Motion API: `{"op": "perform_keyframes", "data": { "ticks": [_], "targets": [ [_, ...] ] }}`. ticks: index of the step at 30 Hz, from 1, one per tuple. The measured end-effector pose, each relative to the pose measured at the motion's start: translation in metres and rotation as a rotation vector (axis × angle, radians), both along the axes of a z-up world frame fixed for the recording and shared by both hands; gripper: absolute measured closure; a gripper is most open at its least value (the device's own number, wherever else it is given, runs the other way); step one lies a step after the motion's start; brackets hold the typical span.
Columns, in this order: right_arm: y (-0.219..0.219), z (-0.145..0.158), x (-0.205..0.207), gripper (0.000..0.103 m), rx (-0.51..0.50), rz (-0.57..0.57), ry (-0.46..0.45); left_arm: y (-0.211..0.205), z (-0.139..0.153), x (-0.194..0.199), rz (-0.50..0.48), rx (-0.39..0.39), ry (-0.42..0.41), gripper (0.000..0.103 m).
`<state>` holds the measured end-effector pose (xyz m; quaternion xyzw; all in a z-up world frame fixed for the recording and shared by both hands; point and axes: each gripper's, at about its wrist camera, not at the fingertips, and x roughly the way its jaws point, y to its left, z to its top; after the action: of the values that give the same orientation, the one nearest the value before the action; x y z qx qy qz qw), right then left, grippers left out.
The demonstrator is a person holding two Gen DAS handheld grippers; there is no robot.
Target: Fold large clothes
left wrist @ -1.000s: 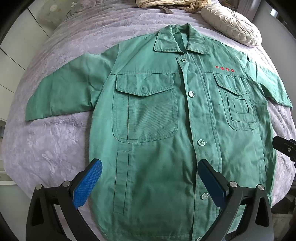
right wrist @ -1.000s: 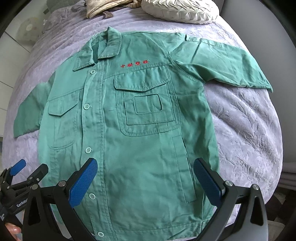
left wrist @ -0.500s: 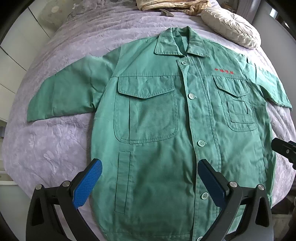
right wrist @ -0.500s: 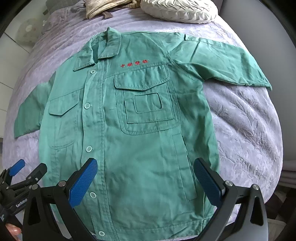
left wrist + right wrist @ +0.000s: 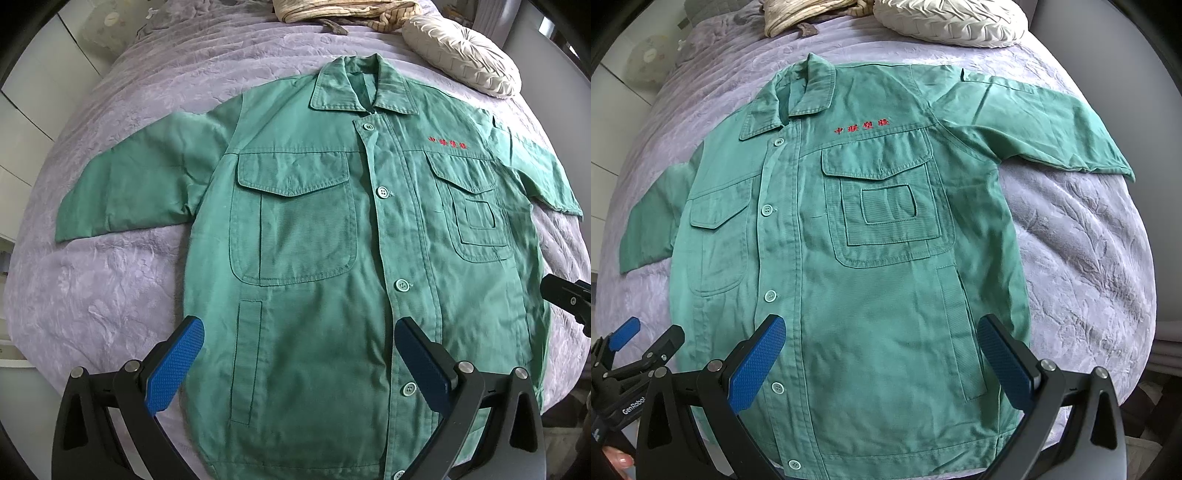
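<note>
A green buttoned work jacket (image 5: 332,258) (image 5: 849,258) with red embroidery on the chest lies flat, front up, on a lilac bedspread (image 5: 110,288), both short sleeves spread out to the sides. My left gripper (image 5: 297,354) hovers open above the jacket's lower left part, near the hem, with nothing between its blue pads. Over the lower right part my right gripper (image 5: 882,350) is also open and holds nothing. In the right wrist view the left gripper (image 5: 646,339) shows at the lower left; a black piece of the right gripper (image 5: 569,299) shows at the left wrist view's right edge.
A cream pleated round cushion (image 5: 461,55) (image 5: 949,20) and a bundled beige striped cloth (image 5: 343,13) lie at the head of the bed. White cabinet fronts (image 5: 26,122) stand to the left. The bed (image 5: 1108,258) drops off at right and near the hem.
Both wrist views have shifted slightly, so the jacket sits a little lower and nearer in each. The jacket itself lies unchanged and both grippers stay open.
</note>
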<state>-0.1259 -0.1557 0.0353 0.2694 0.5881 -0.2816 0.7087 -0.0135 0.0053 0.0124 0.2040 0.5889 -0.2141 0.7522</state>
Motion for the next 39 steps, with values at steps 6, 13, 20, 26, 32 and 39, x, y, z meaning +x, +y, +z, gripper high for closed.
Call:
{"op": "perform_keyframes", "data": {
  "ticks": [6,13,20,26,32,39],
  "targets": [
    [0.0006,0.0002,0.0006,0.0,-0.002,0.0,0.0,0.0005,0.0002,0.0,-0.001,-0.001,-0.002,0.0],
    [0.0005,-0.0003,0.0011,0.0,-0.002,0.001,0.001,0.0011,0.0007,0.0001,0.001,-0.001,-0.002,0.0],
    [0.0007,-0.0007,0.0019,0.0,-0.001,0.002,0.002,0.0015,0.0012,0.0008,0.0,0.0,-0.003,0.0],
    [0.0023,-0.0015,0.0029,0.0,0.002,0.001,0.004,0.0016,0.0003,0.0005,0.0,0.002,-0.002,0.0],
    [0.0024,-0.0019,0.0032,0.0,0.002,0.004,0.005,0.0017,-0.0016,-0.0003,-0.004,0.007,-0.008,0.0],
    [0.0025,-0.0027,0.0041,0.0,0.002,0.003,0.005,0.0018,-0.0016,-0.0005,-0.005,0.008,-0.009,0.0]
  ]
}}
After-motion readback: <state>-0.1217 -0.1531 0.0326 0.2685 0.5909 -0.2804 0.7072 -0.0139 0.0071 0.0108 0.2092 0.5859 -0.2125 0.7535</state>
